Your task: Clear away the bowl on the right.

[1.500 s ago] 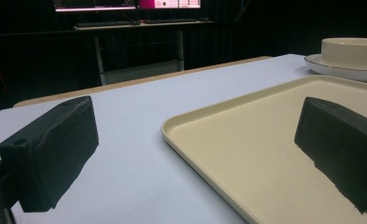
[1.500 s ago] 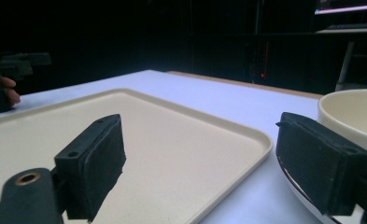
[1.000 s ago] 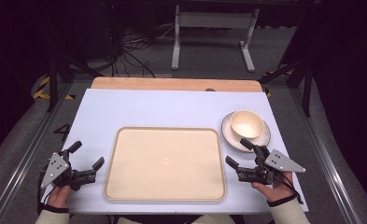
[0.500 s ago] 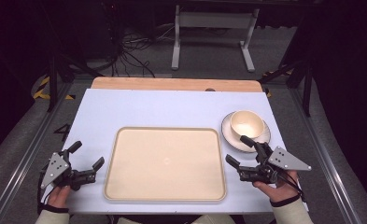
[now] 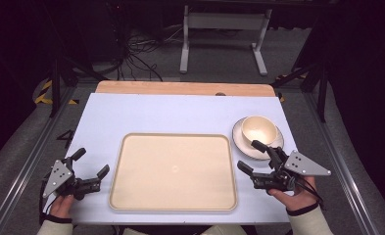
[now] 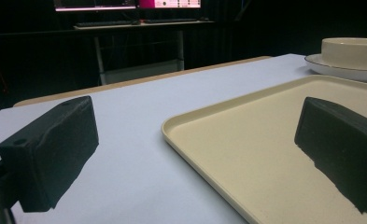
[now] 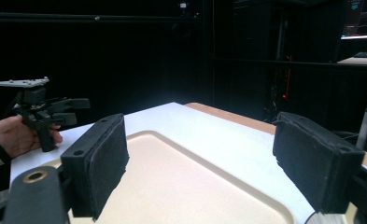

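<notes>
Since the earlier frames: right gripper (image 5: 249,156) has drawn back from the saucer and swung toward the tray, its fingers closing slightly with nothing between them. Left gripper (image 5: 89,162) unchanged. Bowl, saucer and tray have not shifted.

High view. Pale blue-white table (image 5: 180,115) with a wooden strip along the far edge. Shallow cream rectangular plastic tray (image 5: 173,171) lies at the near middle, bare. Small cream round ceramic bowl (image 5: 258,129) sits in a white saucer with a thin dark rim (image 5: 240,139), just beyond the tray's far right corner, on the table. Right gripper is held in the right hand (image 5: 293,196) just near of the saucer, fingers wide apart, gripping nothing; the far one reaches the saucer's near rim, the near one sits at the tray's right edge; contact cannot be told. Left gripper is held in the left hand (image 5: 62,203) beside the tray's left edge, fingers spread, empty, pointing toward the tray.

Left gripper view. Two black fingers (image 6: 55,149) stand well apart with nothing between. The tray's near left corner (image 6: 246,154) lies between and under them; bowl on saucer (image 6: 351,51) at far right.

Right gripper view. Black padded fingers (image 7: 97,163) wide apart, empty. Tray surface (image 7: 181,182) below and between them. Left gripper (image 7: 48,109) shows beyond, in its hand, over the table.
</notes>
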The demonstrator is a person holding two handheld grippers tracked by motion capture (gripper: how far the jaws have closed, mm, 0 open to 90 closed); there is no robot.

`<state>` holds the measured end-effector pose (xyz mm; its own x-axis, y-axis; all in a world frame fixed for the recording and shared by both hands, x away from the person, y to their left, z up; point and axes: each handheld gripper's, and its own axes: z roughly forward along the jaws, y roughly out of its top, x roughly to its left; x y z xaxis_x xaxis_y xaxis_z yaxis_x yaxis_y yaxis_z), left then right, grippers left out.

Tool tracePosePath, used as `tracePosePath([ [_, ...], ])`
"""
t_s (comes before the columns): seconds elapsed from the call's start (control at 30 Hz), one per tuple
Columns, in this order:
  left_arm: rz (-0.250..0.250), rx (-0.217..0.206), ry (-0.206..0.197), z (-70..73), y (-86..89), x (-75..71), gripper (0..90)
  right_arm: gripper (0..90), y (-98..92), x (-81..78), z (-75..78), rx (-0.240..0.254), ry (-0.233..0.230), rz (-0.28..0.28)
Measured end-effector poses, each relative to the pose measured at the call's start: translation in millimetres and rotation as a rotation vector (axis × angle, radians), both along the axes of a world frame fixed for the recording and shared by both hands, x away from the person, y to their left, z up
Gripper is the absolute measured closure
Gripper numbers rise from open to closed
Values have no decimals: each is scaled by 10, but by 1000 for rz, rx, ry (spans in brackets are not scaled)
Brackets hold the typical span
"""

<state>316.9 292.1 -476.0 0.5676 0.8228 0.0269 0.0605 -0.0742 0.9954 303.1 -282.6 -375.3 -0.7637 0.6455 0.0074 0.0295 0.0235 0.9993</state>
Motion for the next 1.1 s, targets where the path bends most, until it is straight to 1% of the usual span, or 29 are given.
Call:
tracePosePath([
  [0.07, 0, 0, 0, 0, 0, 0, 2, 180, -14, 24, 28, 5, -1, 0],
  [0.17, 0, 0, 0, 0, 0, 0, 2, 180, -53, 86, 87, -5, -2, -7],
  [0.27, 0, 0, 0, 0, 0, 0, 2, 179, -83, 124, 107, 0, 0, -9],
  [0.3, 0, 0, 1, 0, 0, 0, 1, 177, -121, 168, 117, 11, 14, -8],
  [0.33, 0, 0, 1, 0, 0, 0, 1, 177, -121, 168, 117, 11, 14, -8],
  [0.37, 0, 0, 0, 0, 0, 0, 1, 177, -163, 218, 123, 26, 28, -11],
  [0.47, 0, 0, 1, 0, 0, 0, 2, 177, -200, 266, 138, 34, 35, -17],
  [0.67, 1, -1, 1, 0, 0, 1, 2, 179, -269, 391, 203, 8, 35, -30],
  [0.77, 1, 0, 2, 0, 0, 1, 2, 202, -312, 457, 217, -19, 47, -28],
  [0.9, 1, 0, 2, 0, 0, 1, 1, 221, -350, 510, 225, -14, 46, -29],
  [1.1, 2, -2, 0, 0, -2, 2, 2, 223, -402, 597, 268, -13, 50, -65],
])
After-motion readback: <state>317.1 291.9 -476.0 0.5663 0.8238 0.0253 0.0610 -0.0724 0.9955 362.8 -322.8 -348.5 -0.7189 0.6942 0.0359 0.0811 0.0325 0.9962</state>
